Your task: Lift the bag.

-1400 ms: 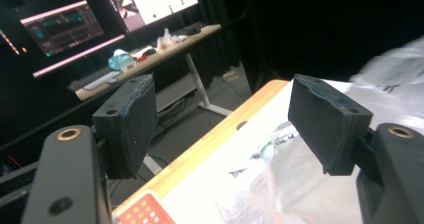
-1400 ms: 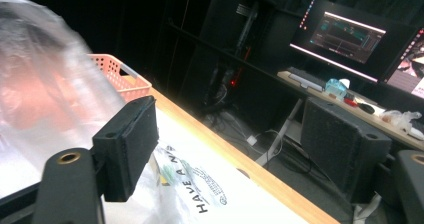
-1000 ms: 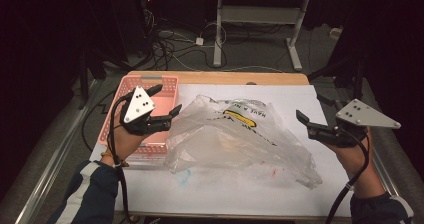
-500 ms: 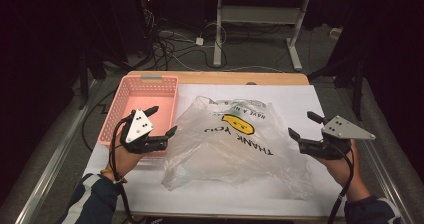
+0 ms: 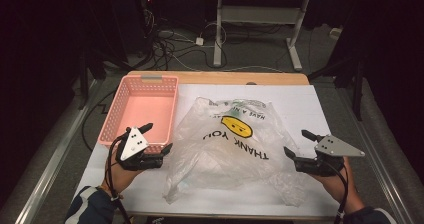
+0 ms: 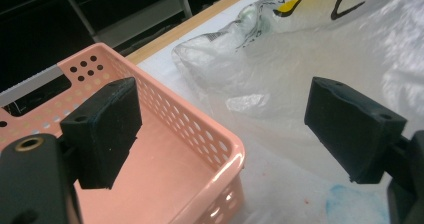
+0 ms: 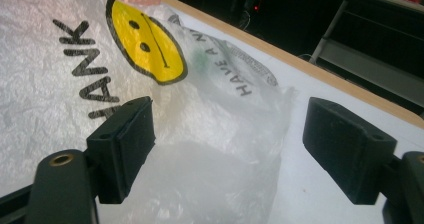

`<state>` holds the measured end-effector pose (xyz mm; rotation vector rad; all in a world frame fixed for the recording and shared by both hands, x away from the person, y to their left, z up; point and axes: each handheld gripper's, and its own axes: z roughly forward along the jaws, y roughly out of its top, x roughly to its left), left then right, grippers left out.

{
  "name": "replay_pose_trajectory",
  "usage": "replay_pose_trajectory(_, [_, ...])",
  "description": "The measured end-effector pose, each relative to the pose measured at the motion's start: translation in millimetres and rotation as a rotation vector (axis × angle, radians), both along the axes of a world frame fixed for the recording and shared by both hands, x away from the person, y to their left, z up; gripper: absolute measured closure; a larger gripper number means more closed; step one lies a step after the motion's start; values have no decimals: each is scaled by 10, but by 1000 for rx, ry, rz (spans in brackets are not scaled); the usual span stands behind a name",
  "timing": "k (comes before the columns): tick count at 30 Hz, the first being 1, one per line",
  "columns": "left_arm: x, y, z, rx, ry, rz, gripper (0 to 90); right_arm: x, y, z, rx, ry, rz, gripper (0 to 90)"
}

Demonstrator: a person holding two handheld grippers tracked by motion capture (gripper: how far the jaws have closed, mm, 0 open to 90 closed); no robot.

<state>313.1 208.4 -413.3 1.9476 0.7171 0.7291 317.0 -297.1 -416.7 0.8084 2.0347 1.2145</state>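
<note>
both grippers, left gripper (image 5: 159, 140) and right gripper (image 5: 296, 145), stood apart, flanking the plastic bag (image 5: 232, 149) (nothing held); next, each needed an edge.

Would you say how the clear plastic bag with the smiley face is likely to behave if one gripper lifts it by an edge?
The plastic bag looks thin and crumpled, so it would probably sag. It lies nearly flat, so it is likely very light. Its glossy film may slip between pads.

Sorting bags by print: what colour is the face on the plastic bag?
Yellow smiley face with black features, best in the right gripper view.
</note>
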Motion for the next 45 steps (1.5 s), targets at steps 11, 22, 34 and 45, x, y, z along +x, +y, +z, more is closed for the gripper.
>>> replay_pose_trajectory(11, [-1,-107,-142,10,29,-16,148,-91,40,-193,-29,20,15,207])
replay_pose_trajectory(22, [-25,-109,-187,46,25,-21,148,-147,95,-191,-40,-6,18,209])
replay_pose_trajectory(34, [-9,-119,-187,52,31,-26,148,-153,94,-178,-40,-13,24,208])
replay_pose_trajectory(45, [-11,-95,-160,44,25,-21,148,-169,104,-157,-40,-22,28,209])
